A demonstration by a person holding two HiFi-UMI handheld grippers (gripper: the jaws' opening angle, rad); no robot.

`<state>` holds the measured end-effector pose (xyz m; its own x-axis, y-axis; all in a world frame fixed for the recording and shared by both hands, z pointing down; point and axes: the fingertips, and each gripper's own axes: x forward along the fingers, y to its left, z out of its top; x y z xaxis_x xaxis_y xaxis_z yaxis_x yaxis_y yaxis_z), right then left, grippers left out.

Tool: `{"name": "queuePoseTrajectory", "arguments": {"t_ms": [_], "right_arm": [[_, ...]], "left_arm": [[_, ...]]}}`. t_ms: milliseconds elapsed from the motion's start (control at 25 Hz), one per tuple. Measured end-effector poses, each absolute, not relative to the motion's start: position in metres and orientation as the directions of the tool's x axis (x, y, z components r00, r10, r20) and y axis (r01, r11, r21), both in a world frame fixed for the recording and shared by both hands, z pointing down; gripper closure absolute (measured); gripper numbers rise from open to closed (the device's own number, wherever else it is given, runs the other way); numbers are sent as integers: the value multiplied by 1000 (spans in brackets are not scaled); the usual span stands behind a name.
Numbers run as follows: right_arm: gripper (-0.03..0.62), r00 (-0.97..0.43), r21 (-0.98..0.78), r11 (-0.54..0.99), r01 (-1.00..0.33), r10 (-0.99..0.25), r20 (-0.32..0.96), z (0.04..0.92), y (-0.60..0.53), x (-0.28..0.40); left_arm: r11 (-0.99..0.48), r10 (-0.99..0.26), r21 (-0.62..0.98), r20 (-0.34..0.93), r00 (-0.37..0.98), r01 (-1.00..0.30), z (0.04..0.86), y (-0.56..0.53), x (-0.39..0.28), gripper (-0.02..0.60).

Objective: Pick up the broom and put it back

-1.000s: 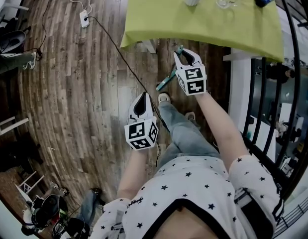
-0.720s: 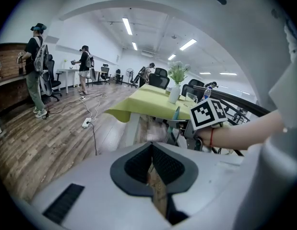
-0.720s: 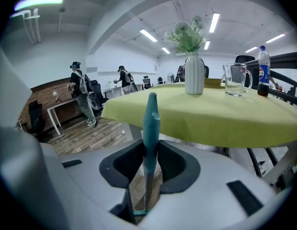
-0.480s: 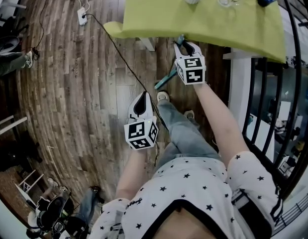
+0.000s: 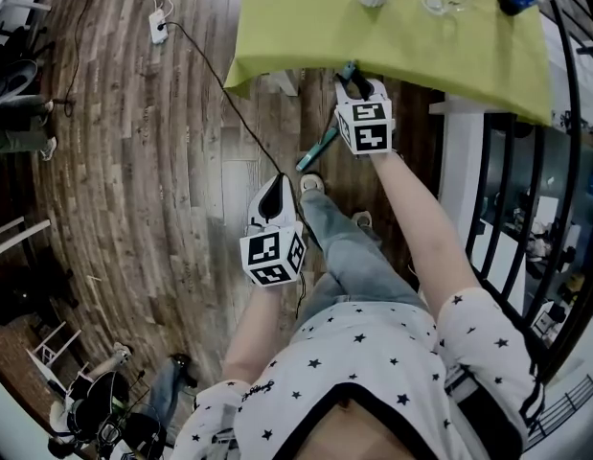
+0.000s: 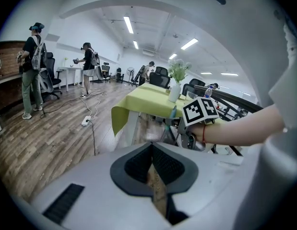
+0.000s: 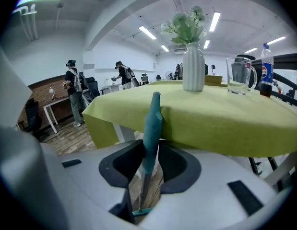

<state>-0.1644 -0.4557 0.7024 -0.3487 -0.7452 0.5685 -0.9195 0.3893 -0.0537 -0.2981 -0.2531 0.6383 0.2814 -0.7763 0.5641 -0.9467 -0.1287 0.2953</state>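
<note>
**Head view:** R gripper [image 5: 359, 86] at edge of green-clothed table [image 5: 306, 27], around upper part of broom [image 5: 320, 148]. Broom slants down-left toward wood floor [image 5: 162, 180], handle tip at table edge. L gripper [image 5: 275, 190] lower, beside person's leg [image 5: 349, 247], apart from broom.

**L gripper view:** jaws pressed together at tips, nothing between.

**R gripper view:** teal broom handle stands between jaws. Jaws have just been opening. Pads seem to touch handle both sides, tho contact hard to judge. Vase [image 7: 193, 66], glass [image 7: 238, 75], bottle [image 7: 267, 71] on table behind.
</note>
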Motion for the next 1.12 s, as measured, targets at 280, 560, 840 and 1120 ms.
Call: {"name": "queuePoseTrajectory", "arguments": {"t_ms": [280, 560, 840, 1120], "right_arm": [[481, -359, -63, 396, -916, -738, 571, 700, -455, -164], [413, -379, -82, 409, -909, -727, 572, 690, -453, -172], [408, -379, -84, 407, -909, -728, 571, 680, -444, -165], [408, -374, -79, 402, -912, -739, 561, 656, -415, -150]], "left_arm": [[-129, -780, 293, 560, 279, -947, 633, -253, -294, 569], [-128, -787, 290, 553, 275, -948, 620, -253, -301, 569], [-132, -800, 281, 536, 270, -951, 607, -252, -298, 569], [-141, -815, 273, 513, 268, -952, 585, -235, -290, 569]]}}
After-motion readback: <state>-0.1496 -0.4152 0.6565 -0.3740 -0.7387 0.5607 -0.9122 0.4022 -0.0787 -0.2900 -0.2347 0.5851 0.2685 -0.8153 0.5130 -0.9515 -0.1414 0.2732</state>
